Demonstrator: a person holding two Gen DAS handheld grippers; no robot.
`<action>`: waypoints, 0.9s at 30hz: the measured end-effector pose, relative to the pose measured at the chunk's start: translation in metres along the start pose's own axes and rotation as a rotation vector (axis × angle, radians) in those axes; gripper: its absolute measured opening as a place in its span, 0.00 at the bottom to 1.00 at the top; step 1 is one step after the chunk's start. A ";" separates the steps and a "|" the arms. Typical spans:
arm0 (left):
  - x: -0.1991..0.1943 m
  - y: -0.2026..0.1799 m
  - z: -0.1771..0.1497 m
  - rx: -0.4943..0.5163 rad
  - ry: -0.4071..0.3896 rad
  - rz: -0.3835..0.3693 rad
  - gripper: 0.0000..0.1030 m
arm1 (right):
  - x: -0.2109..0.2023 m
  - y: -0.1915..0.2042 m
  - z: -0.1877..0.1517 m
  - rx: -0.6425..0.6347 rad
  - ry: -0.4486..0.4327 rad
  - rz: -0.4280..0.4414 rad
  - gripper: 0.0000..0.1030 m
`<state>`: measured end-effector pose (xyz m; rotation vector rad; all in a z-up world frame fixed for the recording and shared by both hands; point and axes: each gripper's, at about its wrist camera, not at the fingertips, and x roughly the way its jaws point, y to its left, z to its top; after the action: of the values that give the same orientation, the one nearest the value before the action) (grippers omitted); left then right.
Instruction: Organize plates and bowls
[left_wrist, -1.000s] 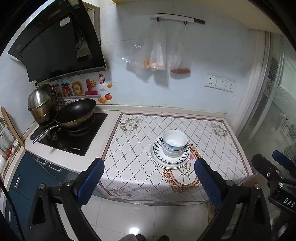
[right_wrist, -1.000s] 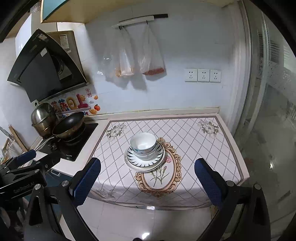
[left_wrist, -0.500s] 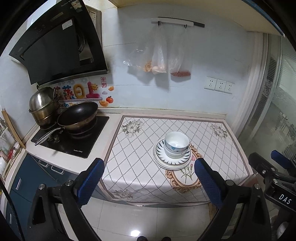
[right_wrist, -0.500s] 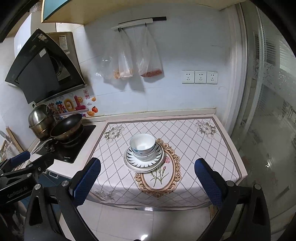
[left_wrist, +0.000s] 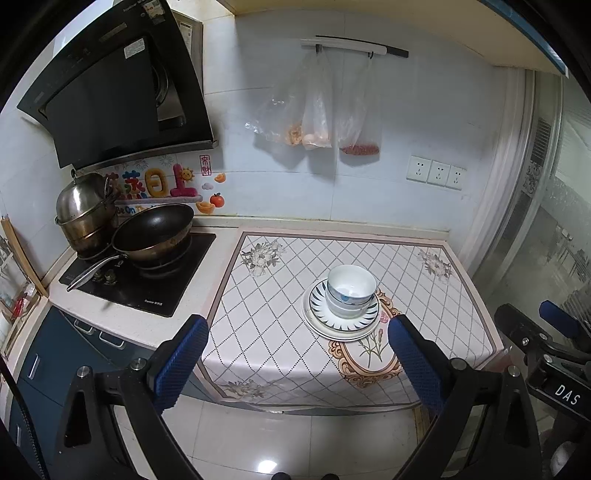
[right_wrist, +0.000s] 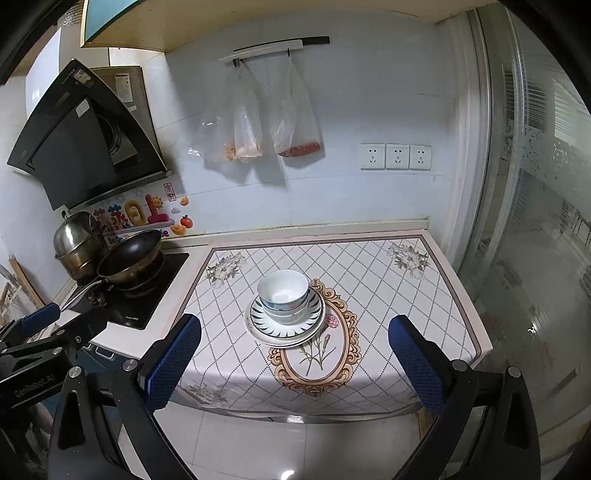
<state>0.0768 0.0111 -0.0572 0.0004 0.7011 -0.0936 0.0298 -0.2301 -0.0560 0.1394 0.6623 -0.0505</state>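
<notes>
Both grippers' jaws stood apart, empty; ahead of them, the fragile, slippery stacked bowls (left_wrist: 351, 291) (right_wrist: 283, 295) looked best gripped by the rim.

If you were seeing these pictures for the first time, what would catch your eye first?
The stacked bowls on stacked plates, alone mid-counter on the patterned cloth. Next, the black wok and steel pot on the stove at left. Both grippers, left and right, hang open, short of the counter.

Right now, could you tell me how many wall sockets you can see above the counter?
3, side by side in a row on the tiled wall right of the hanging bags: the left socket, the middle socket and the right socket. None look hidden.
</notes>
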 end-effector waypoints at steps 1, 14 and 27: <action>0.000 0.000 0.000 -0.002 0.001 0.000 0.97 | 0.000 0.000 0.000 0.002 0.001 0.002 1.00; 0.000 0.003 -0.002 -0.003 0.003 0.008 0.97 | 0.001 0.003 -0.006 0.003 0.013 0.004 1.00; -0.002 0.004 -0.007 -0.005 0.009 -0.005 0.97 | -0.003 0.005 -0.013 0.006 0.021 -0.005 1.00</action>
<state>0.0711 0.0151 -0.0618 -0.0064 0.7099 -0.0969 0.0198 -0.2237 -0.0638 0.1437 0.6834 -0.0561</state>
